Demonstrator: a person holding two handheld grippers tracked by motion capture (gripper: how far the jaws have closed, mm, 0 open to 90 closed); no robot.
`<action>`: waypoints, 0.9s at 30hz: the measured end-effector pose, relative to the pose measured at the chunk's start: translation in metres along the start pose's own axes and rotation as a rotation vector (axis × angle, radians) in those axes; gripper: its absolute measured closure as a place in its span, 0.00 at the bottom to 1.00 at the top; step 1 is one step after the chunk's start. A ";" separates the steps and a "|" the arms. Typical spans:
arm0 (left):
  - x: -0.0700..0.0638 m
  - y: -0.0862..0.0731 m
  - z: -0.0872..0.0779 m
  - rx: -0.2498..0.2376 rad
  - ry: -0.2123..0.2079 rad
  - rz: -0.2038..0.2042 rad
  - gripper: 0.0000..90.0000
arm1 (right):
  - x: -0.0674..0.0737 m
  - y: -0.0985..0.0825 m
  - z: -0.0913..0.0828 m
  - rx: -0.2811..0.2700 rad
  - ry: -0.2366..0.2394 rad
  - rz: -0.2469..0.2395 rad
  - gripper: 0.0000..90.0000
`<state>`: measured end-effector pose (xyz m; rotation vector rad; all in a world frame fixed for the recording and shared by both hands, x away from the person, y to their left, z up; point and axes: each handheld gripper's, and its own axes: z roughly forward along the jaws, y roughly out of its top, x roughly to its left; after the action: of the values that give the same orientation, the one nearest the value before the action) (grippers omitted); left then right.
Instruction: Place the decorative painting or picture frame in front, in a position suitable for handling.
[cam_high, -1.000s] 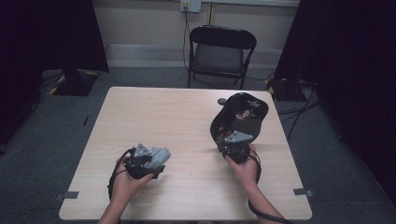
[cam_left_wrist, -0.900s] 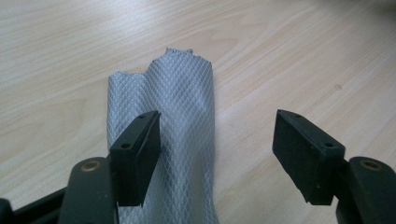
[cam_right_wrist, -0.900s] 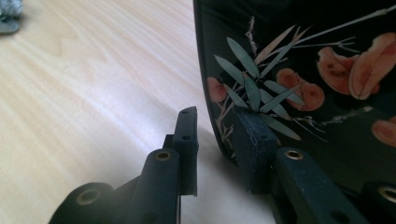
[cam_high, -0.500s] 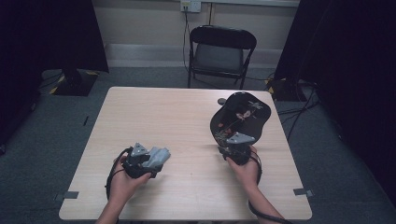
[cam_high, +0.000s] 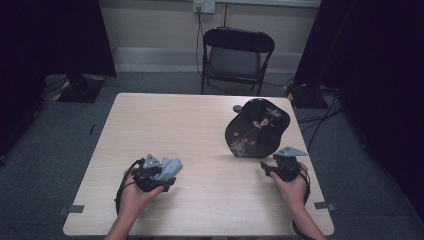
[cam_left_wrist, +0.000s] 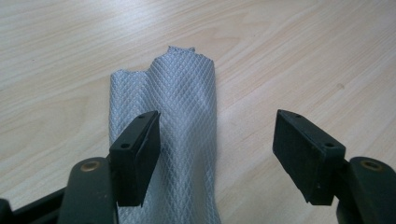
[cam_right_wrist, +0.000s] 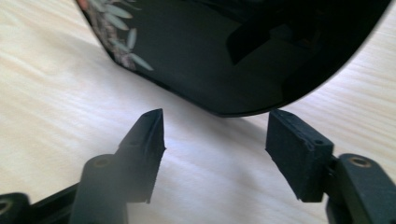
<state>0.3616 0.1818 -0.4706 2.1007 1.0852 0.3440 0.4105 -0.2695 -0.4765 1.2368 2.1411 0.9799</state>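
Note:
A black lacquer plate (cam_high: 257, 127) with a flower and leaf pattern sits at the right of the wooden table (cam_high: 200, 125). In the right gripper view its glossy near rim (cam_right_wrist: 224, 46) hangs just above the wood with a shadow under it. My right gripper (cam_high: 274, 164) is just short of that rim. Its jaws have just been opening and nothing is between them (cam_right_wrist: 215, 116). At the front left, my left gripper (cam_high: 167, 171) is open over a grey mesh cloth (cam_left_wrist: 173, 102). The cloth lies flat on the table under the left jaw and is not pinched.
A black folding chair (cam_high: 235, 55) stands behind the table's far edge. A small dark object (cam_high: 237, 107) lies at the plate's far left rim. Dark curtains hang on both sides, and cables (cam_high: 320, 117) run over the floor at the right.
The right gripper let go of the plate's near edge, opened, and drew back toward the table's front right. The plate stays in place. The left gripper and cloth have not moved.

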 end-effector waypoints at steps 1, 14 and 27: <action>0.000 0.000 0.000 0.000 0.000 0.000 0.36 | -0.002 0.000 0.000 -0.002 -0.007 0.006 0.40; 0.002 0.001 0.002 0.005 0.002 0.007 0.36 | -0.029 0.013 0.006 -0.031 0.028 0.027 0.33; -0.001 0.001 0.000 0.013 0.008 0.007 0.35 | -0.009 -0.001 -0.007 -0.010 0.039 0.015 0.38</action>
<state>0.3620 0.1806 -0.4699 2.1165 1.0876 0.3500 0.4098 -0.2801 -0.4724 1.2399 2.1565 1.0281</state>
